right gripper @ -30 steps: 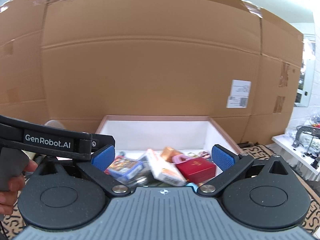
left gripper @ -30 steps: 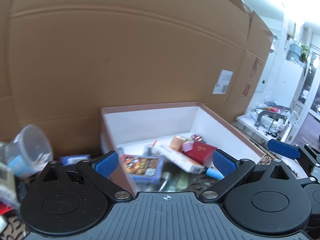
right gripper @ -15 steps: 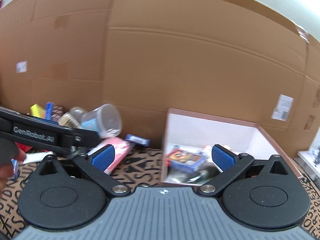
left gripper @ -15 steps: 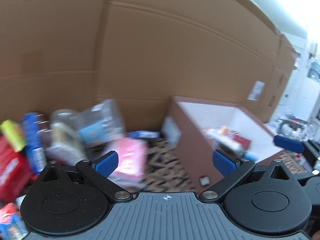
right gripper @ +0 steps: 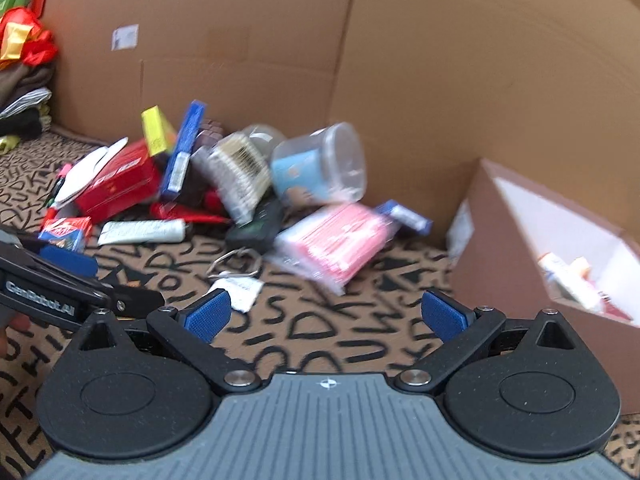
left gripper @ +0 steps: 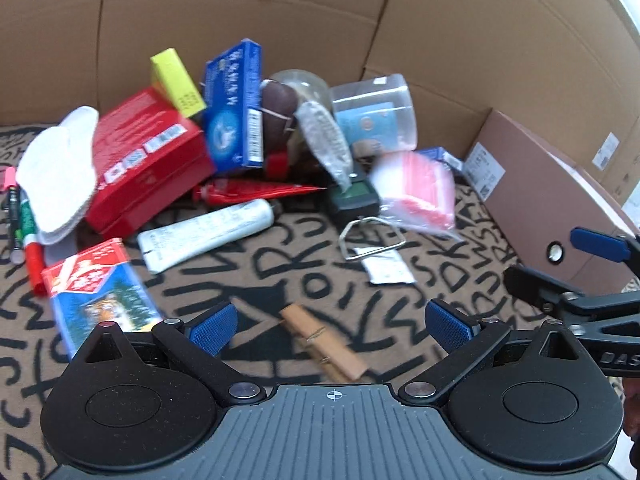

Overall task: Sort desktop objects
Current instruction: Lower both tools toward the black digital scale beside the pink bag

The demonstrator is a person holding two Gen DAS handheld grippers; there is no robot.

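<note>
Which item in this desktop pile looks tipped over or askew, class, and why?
The clear plastic tub with a blue label lies tipped on its side atop the heap against the cardboard wall. Beside it, the flat blue carton stands on edge, leaning on the red box rather than lying flat.

- Letter-patterned worktop [left gripper: 280, 264] carries a wooden clothespin [left gripper: 323, 343], white tube [left gripper: 208, 234], pink packet [left gripper: 416, 192].
- Brown box [right gripper: 516, 240] stands at right.
</note>
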